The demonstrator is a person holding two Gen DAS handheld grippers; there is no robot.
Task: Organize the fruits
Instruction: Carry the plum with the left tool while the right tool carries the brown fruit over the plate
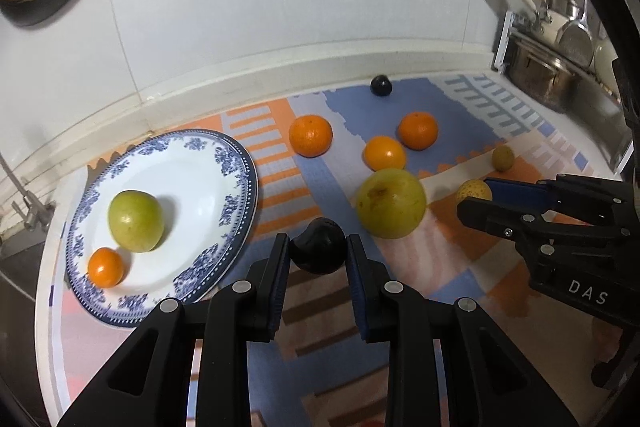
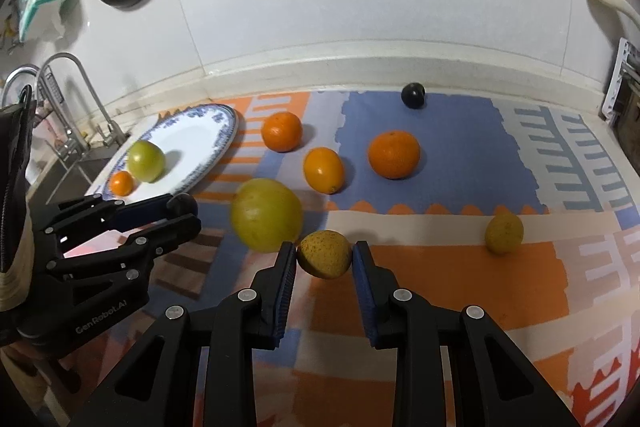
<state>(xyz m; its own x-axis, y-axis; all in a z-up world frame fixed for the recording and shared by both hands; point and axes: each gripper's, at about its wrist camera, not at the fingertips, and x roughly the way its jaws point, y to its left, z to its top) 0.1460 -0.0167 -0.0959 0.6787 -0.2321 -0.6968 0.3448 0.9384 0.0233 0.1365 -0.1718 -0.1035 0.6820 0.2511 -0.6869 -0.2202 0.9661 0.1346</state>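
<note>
My left gripper (image 1: 318, 247) is shut on a black plum (image 1: 317, 251), just right of a blue-and-white plate (image 1: 236, 163). The plate holds a green apple (image 1: 136, 221) and a small orange (image 1: 105, 267). My right gripper (image 2: 324, 253) is shut on a small speckled yellow fruit (image 2: 325, 254), seen from the side in the left wrist view (image 1: 473, 191). A large yellow-green apple (image 2: 266, 215) lies just left of it. On the mat lie three oranges (image 2: 281, 131) (image 2: 323, 169) (image 2: 394, 154), another small yellow fruit (image 2: 504, 231) and a second black plum (image 2: 413, 95).
A patterned orange-and-blue mat (image 2: 440, 267) covers the counter. A white tiled wall (image 2: 360, 7) stands behind. A sink with taps (image 2: 68, 107) is at the left. Metal pots (image 1: 548, 75) stand at the right.
</note>
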